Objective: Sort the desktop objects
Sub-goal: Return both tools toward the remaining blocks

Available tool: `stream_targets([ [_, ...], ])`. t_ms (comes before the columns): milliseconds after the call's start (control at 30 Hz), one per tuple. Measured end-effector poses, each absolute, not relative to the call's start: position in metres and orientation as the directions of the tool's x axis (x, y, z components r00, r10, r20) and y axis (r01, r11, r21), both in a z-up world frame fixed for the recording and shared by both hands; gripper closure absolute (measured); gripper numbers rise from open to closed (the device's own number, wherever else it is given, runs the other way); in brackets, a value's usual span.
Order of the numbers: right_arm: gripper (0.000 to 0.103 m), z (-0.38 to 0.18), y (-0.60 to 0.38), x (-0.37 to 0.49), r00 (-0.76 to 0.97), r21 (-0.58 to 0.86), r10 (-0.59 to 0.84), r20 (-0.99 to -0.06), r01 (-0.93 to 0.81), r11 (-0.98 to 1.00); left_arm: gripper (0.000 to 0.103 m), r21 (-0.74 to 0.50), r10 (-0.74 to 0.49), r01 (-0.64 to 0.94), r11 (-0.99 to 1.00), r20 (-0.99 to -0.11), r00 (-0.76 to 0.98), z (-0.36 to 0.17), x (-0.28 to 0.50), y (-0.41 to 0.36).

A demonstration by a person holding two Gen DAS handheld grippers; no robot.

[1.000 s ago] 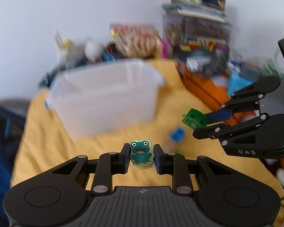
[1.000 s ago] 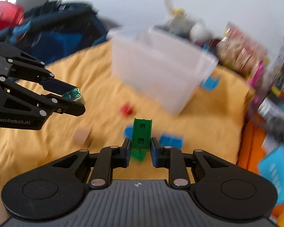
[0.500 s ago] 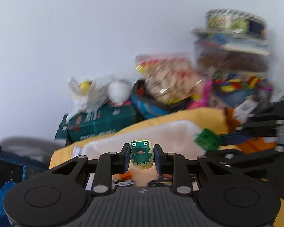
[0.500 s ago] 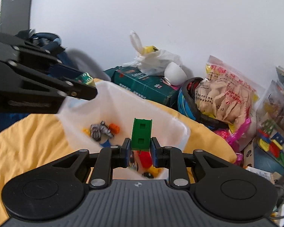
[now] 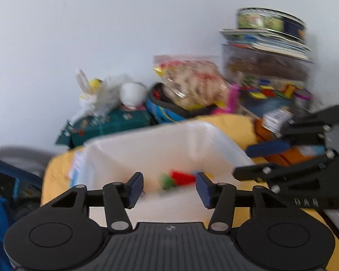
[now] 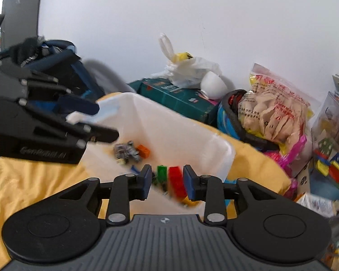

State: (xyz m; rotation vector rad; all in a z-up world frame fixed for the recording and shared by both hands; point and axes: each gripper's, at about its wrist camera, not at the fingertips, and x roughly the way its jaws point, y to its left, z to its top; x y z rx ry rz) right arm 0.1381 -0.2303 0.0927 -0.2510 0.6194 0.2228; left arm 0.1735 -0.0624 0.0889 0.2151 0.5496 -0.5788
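Status: both grippers sit above the translucent white bin (image 6: 160, 122), which stands on the yellow cloth (image 6: 34, 180).

Left gripper (image 5: 169, 186): fingers apart and opening. Nothing lies between the pads; only the bin interior shows through the gap.

Right gripper (image 6: 167, 181): fingers apart and opening. The green block (image 6: 162, 173) shows in the gap but clear of both pads, blurred, so it appears to be dropping free into the bin. Not gripped.

Bin contents, right wrist view:
- red block (image 6: 177, 180), just right of the green one, low in the bin at the near side.
- orange brick (image 6: 143, 150), further in, toward the left.
- grey clump (image 6: 124, 152), touching or just beside the orange brick; type cannot be told.
- small blue piece (image 6: 135, 169), near the left finger.

Left wrist view shows the same bin w/ blurred red and green shapes; detail unreadable.

Progress, as a judgement: several items are already binned and the current drop is in hand for both sides. What is left on the cloth cannot be told, since neither view shows the near desktop. The far clutter (bags, boxes, stacked containers by the wall) looks like storage, not part of the sort, though this is not certain. Next step is likely retraction from the bin and a search of the cloth for remaining loose pieces.
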Motion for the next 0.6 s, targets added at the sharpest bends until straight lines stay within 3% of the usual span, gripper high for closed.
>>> stream_targets([
  [333, 0.064, 0.007, -0.239, 0.09, 0.626, -0.097, 0.13, -0.769, -0.316, 0.944, 0.048, -0.058, -0.419, 0.554, 0.831, -0.719, 0.554, -0.007, 0.07, -0.047],
  [500, 0.059, -0.011, -0.234, 0.092, 0.6, -0.078, 0.106, -0.793, -0.273, 0.959, 0.048, -0.187, -0.385, 0.39, 0.902, -0.756, 0.528, -0.031, 0.051, -0.036],
  [600, 0.059, -0.02, -0.228, 0.098, 0.605, -0.072, 0.087, -0.791, -0.233, 0.97, 0.048, -0.196, -0.385, 0.383, 0.903, -0.767, 0.514, -0.038, 0.046, -0.037],
])
